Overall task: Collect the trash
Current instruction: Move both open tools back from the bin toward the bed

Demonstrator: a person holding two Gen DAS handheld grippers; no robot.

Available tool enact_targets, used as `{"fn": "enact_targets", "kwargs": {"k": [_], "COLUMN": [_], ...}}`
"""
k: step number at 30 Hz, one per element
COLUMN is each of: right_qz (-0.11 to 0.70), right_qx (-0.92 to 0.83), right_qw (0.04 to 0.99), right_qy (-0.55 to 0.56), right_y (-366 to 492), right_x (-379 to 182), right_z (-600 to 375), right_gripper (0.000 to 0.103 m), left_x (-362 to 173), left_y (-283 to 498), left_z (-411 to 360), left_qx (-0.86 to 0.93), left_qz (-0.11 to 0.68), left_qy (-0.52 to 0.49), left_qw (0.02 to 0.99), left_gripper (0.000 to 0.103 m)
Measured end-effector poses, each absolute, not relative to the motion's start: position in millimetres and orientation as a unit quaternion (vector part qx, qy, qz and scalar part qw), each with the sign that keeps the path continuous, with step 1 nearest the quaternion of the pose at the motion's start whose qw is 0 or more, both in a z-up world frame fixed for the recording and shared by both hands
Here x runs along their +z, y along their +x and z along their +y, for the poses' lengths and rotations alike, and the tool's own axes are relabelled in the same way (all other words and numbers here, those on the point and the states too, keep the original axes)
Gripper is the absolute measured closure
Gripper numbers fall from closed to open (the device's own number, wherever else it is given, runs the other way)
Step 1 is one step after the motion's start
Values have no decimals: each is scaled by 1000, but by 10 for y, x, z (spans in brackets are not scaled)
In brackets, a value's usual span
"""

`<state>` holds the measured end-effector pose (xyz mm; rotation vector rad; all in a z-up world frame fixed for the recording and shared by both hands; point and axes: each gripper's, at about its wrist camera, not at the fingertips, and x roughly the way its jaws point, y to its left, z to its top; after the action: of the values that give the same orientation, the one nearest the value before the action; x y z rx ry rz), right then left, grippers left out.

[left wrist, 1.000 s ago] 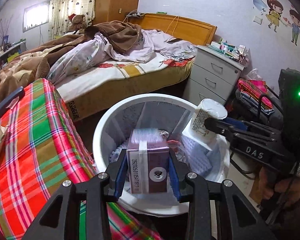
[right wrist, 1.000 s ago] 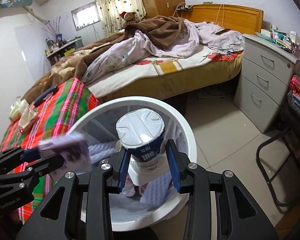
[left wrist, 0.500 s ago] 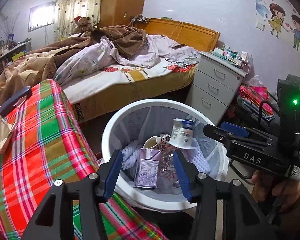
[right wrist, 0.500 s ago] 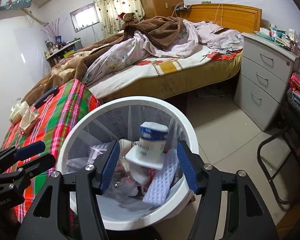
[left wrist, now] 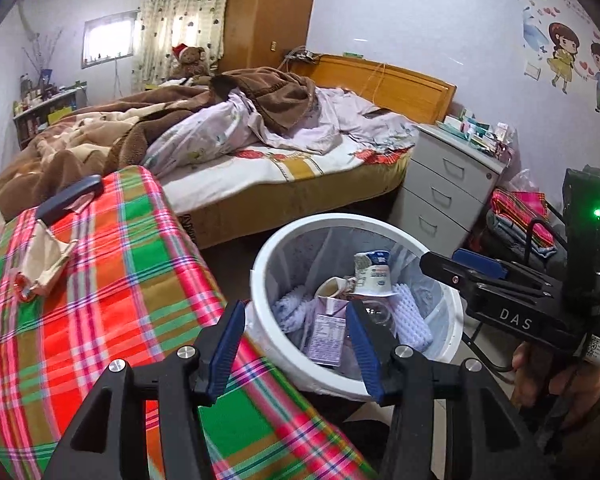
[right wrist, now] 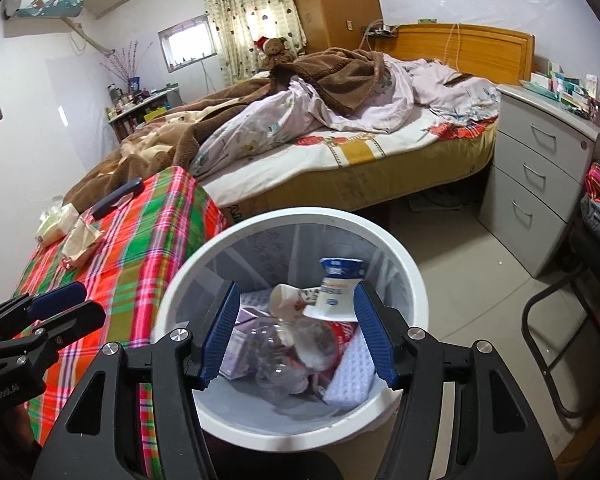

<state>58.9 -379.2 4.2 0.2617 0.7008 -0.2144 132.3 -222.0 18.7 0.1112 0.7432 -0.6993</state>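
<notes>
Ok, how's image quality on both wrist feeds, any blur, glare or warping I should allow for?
Left wrist view: strong fisheye bending, dark corners, the window blown out; the white bin and purple carton read sharp. Right wrist view: same warping; trash at the bin's bottom looks soft around the clear bottle, while the yogurt cup stays legible.

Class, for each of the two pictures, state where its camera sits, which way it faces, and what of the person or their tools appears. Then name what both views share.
Left wrist view: sits behind the left gripper, looking down past the plaid cloth into the white round bin; the right gripper and a hand show at right.
Right wrist view: sits behind the right gripper, looking down into the bin; the left gripper shows at lower left.
Shared: bin, upturned white yogurt cup, bed, grey drawer cabinet.
</notes>
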Motion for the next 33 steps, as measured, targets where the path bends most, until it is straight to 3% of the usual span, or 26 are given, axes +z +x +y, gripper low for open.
{"fn": "enact_targets", "kwargs": {"k": [33], "right_qz": [354], "right_qx": [29], "right_qw": [930], "right_qy": [95], "right_y": [1338], "right_x": [39], "right_z": [-2580], "right_gripper": [42], "left_x": [199], "left_y": [1840], "left_z": [-132], "left_qx": [-131], "left_qz": [346], "left_qy": [-27], "left_qw": [929], "left_gripper": [51]}}
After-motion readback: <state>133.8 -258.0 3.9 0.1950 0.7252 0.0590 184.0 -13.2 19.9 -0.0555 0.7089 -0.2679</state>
